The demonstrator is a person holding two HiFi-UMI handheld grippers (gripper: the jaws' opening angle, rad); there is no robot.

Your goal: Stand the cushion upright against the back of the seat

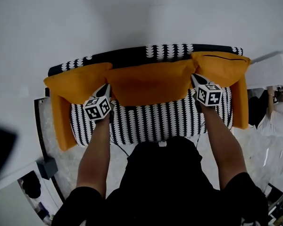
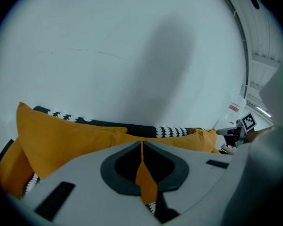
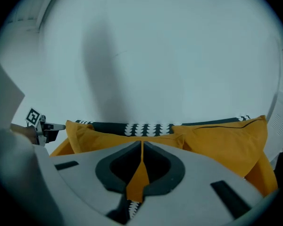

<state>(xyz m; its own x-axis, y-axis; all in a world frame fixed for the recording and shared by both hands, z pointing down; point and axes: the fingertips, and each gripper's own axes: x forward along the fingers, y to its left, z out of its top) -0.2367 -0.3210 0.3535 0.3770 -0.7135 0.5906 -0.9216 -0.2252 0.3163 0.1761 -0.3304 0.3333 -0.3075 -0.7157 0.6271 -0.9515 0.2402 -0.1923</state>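
Note:
An orange cushion (image 1: 151, 81) stands in the middle of a small sofa, leaning on the black-and-white backrest (image 1: 170, 51) above the striped seat (image 1: 151, 121). My left gripper (image 1: 105, 89) is shut on its left edge and my right gripper (image 1: 196, 79) on its right edge. In the left gripper view a fold of orange fabric (image 2: 144, 178) is pinched between the jaws of the left gripper (image 2: 142, 145). The right gripper view shows the same: orange fabric (image 3: 137, 180) is caught in the right gripper (image 3: 141, 147).
Two more orange cushions flank the held one, left (image 1: 78, 84) and right (image 1: 221, 65). Orange armrests (image 1: 61, 121) close off the seat ends. A white wall (image 1: 141, 13) rises behind the sofa. A person (image 1: 278, 117) is at the far right, and a dark box (image 1: 47, 166) sits on the floor at the lower left.

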